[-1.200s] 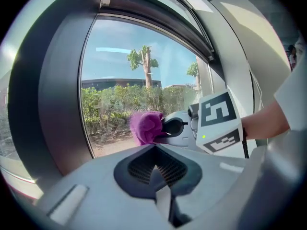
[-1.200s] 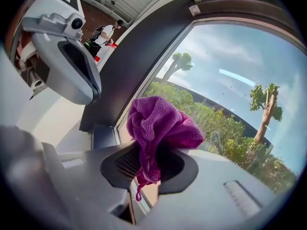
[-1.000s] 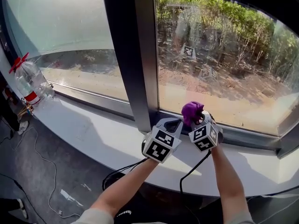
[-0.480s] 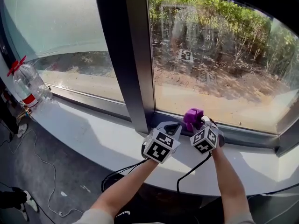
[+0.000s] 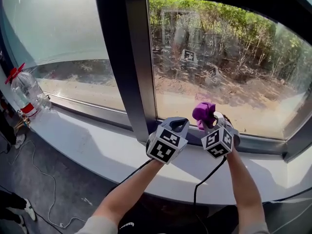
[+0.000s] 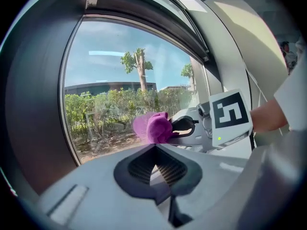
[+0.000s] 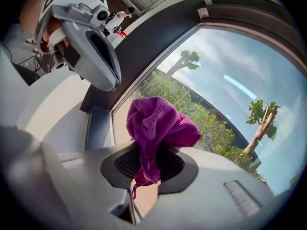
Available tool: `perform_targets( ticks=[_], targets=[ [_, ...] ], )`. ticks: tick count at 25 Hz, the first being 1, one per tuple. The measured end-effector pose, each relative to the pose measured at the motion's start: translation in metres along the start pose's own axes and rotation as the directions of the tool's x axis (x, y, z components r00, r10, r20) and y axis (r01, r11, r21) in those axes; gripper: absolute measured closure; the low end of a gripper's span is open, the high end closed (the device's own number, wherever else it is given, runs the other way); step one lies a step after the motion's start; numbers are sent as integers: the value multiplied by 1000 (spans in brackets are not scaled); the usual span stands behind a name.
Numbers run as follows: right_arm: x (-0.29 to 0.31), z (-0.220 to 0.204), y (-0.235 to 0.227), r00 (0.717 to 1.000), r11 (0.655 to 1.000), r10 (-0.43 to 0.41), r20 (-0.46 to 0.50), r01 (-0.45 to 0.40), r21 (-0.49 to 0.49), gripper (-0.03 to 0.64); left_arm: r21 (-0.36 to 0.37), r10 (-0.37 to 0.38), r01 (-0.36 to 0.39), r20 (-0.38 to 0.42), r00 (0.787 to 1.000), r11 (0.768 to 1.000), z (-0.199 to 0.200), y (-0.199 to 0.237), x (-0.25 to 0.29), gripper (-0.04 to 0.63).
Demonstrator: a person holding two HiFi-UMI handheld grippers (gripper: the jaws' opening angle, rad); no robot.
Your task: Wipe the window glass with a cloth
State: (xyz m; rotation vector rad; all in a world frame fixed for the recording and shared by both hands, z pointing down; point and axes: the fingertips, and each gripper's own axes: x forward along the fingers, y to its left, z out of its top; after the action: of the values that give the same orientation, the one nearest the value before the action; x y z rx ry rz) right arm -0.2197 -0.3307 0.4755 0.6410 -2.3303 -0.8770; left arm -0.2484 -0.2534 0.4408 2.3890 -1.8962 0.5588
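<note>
Where right gripper [image 7: 148, 169] clamps it, purple cloth [image 7: 156, 128] hides the jaw tips.
Left gripper [image 6: 156, 166] closed, empty; window glass [image 5: 234, 62] open above, frame [image 5: 122, 57] just left.

Left gripper [image 6: 154, 166] fingers together; purple cloth [image 6: 154, 127] by window glass [image 6: 110, 80].

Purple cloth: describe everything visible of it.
The purple cloth is a soft, terry-like rag, bunched into a crumpled ball. The right gripper pinches its lower part between its fingers, a frayed tail hanging below. It is held up by the lower edge of the right window pane, close to the glass; actual contact cannot be told.
</note>
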Motion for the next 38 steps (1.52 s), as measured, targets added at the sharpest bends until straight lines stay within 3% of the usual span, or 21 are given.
perform_targets(
  ticks=[10,15,26,32,38],
  targets=[
    [-55,94,-101,981,993,-113,159,114,8,514,98,23,-35,117,993,995,87,21,-11,595],
    [-76,137,-141,971,993,-122,207,119,23,512,143,30,-57,181,983,988,135,28,-21,595],
    [-134,221,-238,910,967,-253,329,240,83,514,193,-11,-43,271,963,980,211,22,-41,595],
    [-154,235,-266,886,951,-309,346,292,102,514,227,-27,-45,303,953,973,241,14,-47,595],
    [-173,217,-285,854,925,-380,355,344,161,514,227,-34,-35,290,957,973,234,8,-40,595]
  ],
)
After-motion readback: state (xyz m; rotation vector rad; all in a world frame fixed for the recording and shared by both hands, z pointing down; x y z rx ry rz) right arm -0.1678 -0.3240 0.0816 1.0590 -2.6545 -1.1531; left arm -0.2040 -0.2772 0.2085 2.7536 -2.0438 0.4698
